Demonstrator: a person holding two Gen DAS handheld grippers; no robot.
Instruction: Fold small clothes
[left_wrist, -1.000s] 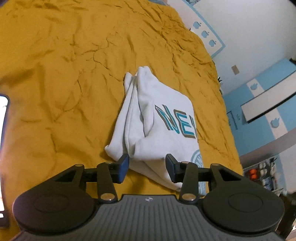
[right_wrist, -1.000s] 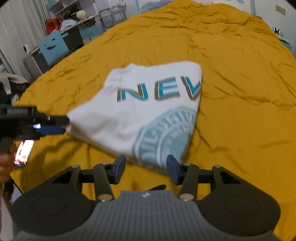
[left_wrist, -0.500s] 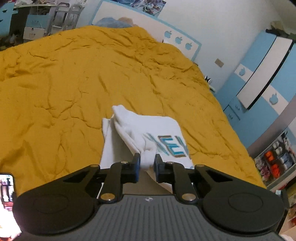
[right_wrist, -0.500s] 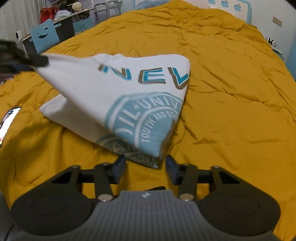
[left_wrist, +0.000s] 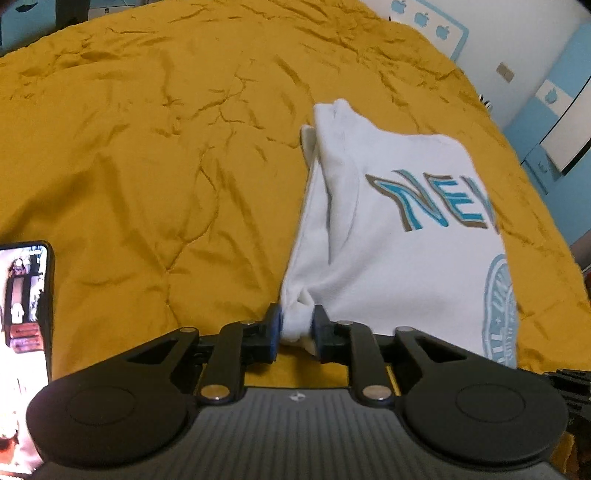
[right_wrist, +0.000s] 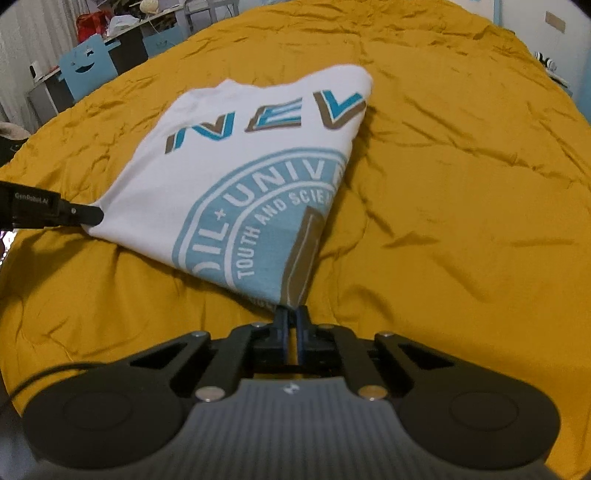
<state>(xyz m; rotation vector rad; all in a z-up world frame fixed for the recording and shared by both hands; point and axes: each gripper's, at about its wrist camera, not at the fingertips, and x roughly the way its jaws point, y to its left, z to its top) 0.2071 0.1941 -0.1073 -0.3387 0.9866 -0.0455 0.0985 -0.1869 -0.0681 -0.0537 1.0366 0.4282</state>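
**Two grippers pinch the near corners of a folded white T-shirt on a mustard bed**

Nearest, the black left gripper (left_wrist: 294, 326) has its blue-padded fingers (left_wrist: 274, 332) pressing a bunched white corner of cloth; its jaws have just been opening a little, yet the fabric sits clamped between them. The black right gripper (right_wrist: 291, 325) has just been closing, and its fingers (right_wrist: 282, 328) stand almost together, nipping the near printed corner.

The folded white cotton T-shirt (right_wrist: 236, 173), printed with teal-and-brown letters and a pale blue round seal, lies on the wrinkled mustard-yellow bedspread (right_wrist: 461, 192), towards the bed's near edge; its two held corners are lifted slightly.

A lit smartphone (left_wrist: 22, 332) rests on the bedspread at the near left edge.

Beyond the bed's far edge stand a blue chair with a smiling face cut-out (right_wrist: 86, 66) and blue-and-white wardrobe doors (left_wrist: 550, 107).
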